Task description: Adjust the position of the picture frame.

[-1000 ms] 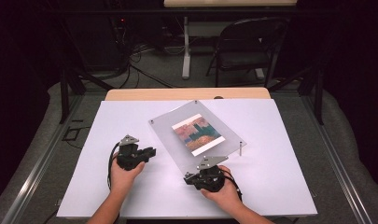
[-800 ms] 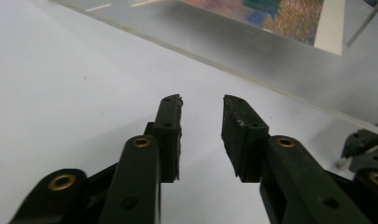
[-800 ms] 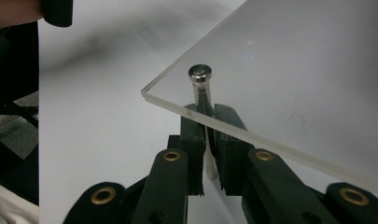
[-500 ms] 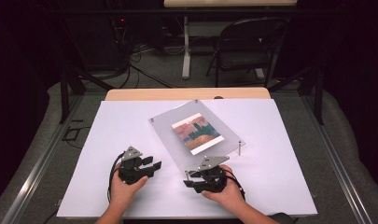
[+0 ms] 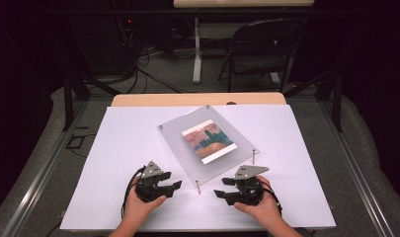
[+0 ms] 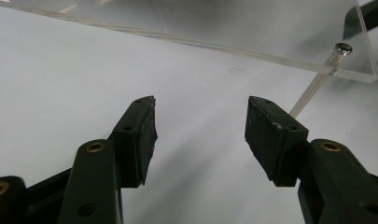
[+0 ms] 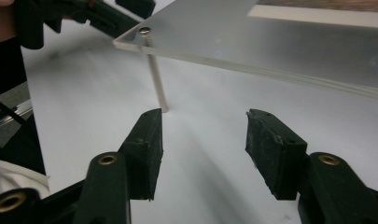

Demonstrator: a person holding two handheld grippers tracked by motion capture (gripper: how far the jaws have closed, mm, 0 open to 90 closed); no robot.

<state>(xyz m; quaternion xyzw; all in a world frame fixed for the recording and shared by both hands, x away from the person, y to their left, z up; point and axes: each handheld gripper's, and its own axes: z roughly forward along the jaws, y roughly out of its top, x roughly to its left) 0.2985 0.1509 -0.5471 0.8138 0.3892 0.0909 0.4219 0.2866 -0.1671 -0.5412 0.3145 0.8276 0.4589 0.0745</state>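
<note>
A clear acrylic picture frame (image 5: 182,143) stands on thin metal posts on the white table (image 5: 296,163), with a colourful print (image 5: 207,140) in its middle. My left gripper (image 5: 173,182) lies near the front, left of the nearest corner post (image 5: 197,186), pointing at it. My right gripper (image 5: 222,188) faces that post from the right. Both have just been opening, and both stand open with nothing between the jaws. In the left gripper view my gripper (image 6: 200,121) faces the plate edge (image 6: 224,39) and a post (image 6: 317,81). In the right gripper view my gripper (image 7: 203,135) sits below the plate (image 7: 270,42), near the post (image 7: 156,79).
A wooden strip (image 5: 197,99) edges the table's far side. Beyond it stand a black folding chair (image 5: 259,52) and cables on the grey floor. Bare white tabletop lies to the left and right of the frame.
Both grippers' jaws have opened. The left hand has drawn back toward the near edge. The right hand has slid to the right, away from the frame's near corner. The frame has stayed put.
</note>
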